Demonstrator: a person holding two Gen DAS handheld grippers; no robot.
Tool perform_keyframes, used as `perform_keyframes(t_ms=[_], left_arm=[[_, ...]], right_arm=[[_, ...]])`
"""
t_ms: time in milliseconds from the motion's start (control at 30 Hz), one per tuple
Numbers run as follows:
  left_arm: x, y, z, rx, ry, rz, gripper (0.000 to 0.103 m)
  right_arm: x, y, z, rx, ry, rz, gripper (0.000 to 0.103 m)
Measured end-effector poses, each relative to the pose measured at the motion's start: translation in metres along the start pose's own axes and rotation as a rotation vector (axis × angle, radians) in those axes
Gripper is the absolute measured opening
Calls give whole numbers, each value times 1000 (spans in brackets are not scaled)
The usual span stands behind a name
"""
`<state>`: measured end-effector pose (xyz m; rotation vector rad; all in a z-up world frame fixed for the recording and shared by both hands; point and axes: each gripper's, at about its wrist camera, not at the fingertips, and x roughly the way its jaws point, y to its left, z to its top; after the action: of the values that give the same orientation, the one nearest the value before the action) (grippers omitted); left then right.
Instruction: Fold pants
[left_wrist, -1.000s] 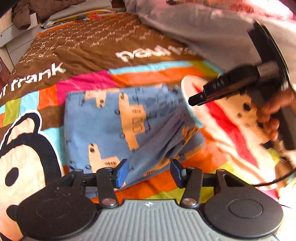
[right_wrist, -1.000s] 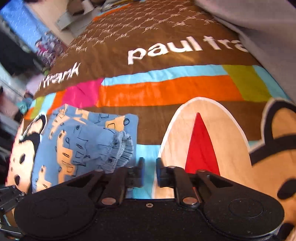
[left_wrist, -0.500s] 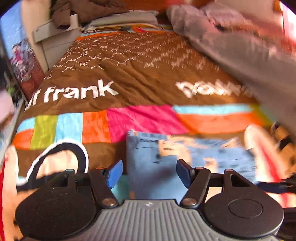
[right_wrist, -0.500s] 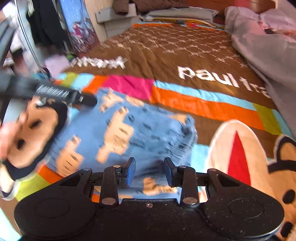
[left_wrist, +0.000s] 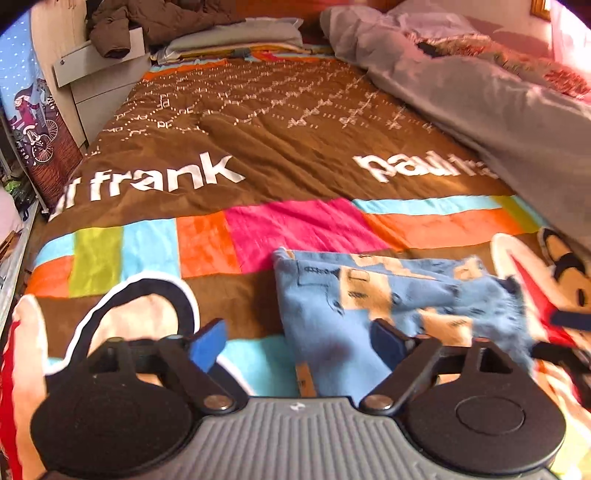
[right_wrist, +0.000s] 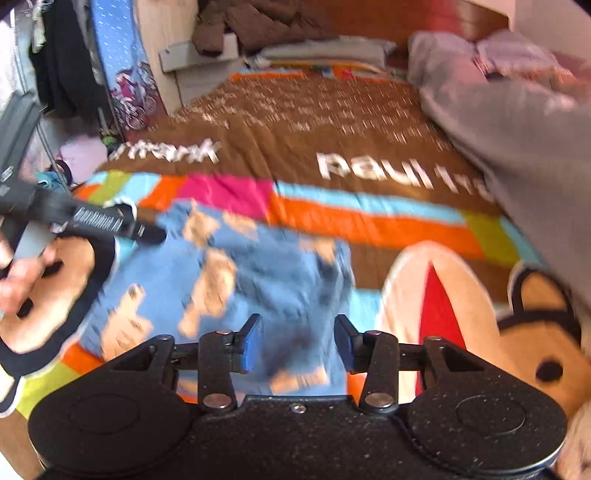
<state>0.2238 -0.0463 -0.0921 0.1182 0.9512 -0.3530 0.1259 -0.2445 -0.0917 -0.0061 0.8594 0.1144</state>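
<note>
Pants (left_wrist: 373, 295), blue with tan truck prints, lie folded into a compact bundle on the bedspread (left_wrist: 258, 155), near its front edge, below the band of pink and orange patches and just left of the monkey face printed toward the right front corner. A second ago both grippers were down at the cloth, with the right one almost closed beside the gathered waistband; now both have let go and pulled back toward the front edge.

The left gripper (left_wrist: 297, 345) hangs over the bundle's left edge with its jaws opening, blue pads spread wide. Nothing is pinched: the left pad (left_wrist: 207, 345) sits over bare bedspread, the right one over the cloth without pressing it.

The right gripper (right_wrist: 297, 341) hovers above the bundle's near right part, jaws also opening and roughly half spread, with blurred fabric visible beneath the gap but not gripped. In the right wrist view the other tool and the person's hand (right_wrist: 22, 269) holding it show at the left, beside the bundle's far left corner.

The release suggests the last fold has just been laid down and the task is close to finished. The right end of the bundle looks ruffled and thicker than the left, so a smoothing pass or a squaring of that edge may still be wanted before it counts as neat.
</note>
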Motion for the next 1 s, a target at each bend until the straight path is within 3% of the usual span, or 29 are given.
perform_keyframes(t_ms=[133,267,367,500,600,667,1000], left_arm=[[-11,-3,-25,-8,34,-14,97],[5,-5,-56,-14,110,3,96],[4,-5,-70,-19,72,1,98],[0,-2,-70,-34,95,-5,99],[-4,-1,-66,-38,120,-8,99],[-7,0,-66,-37,125,-6,99],[-12,-9,-80,3,157,-3,102]], right_arm=[[20,9,27,-50,-9,61,46],[60,4,33,-66,61,66,46],[83,-7,21,-38,121,57,46],[72,-12,19,12,104,61,46],[51,-4,20,5,80,47,63],[36,3,17,-10,67,44,66],[22,12,-31,12,177,-12,73]])
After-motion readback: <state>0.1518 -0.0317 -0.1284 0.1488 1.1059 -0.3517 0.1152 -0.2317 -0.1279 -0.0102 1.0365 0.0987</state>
